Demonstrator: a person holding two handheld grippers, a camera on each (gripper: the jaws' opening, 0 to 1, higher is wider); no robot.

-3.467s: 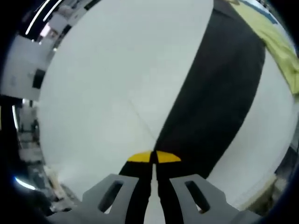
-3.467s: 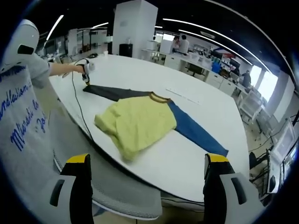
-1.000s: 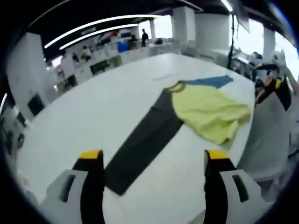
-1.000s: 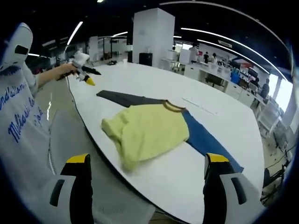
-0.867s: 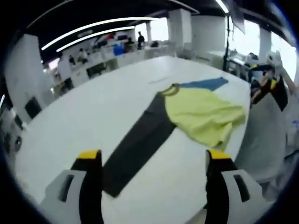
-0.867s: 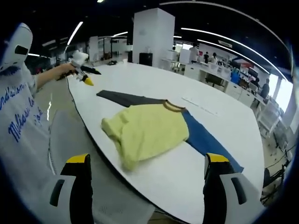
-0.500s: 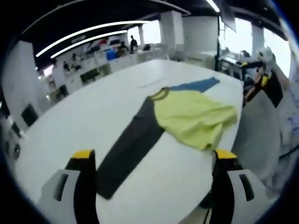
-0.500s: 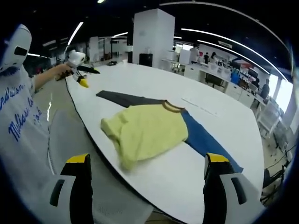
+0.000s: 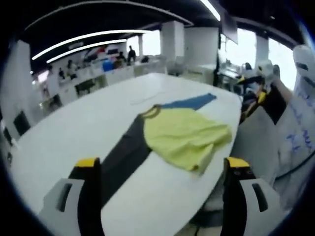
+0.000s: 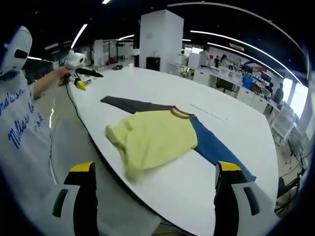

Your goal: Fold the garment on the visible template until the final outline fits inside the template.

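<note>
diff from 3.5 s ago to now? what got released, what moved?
The left gripper let go of the dark sleeve it had pinched, opened, and pulled back off the table toward the person. The right gripper stayed open and held back. The shirt lies as before: yellow body bunched, dark and blue sleeve spread out flat.

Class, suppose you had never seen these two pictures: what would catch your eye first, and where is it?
The yellow shirt body lies rumpled near the white table's front edge, with a dark grey sleeve and a blue sleeve stretched out to opposite sides. Both hand-held grippers are held back from it, jaws wide apart: the left hand-held gripper hangs off the table's far-left end.
</note>
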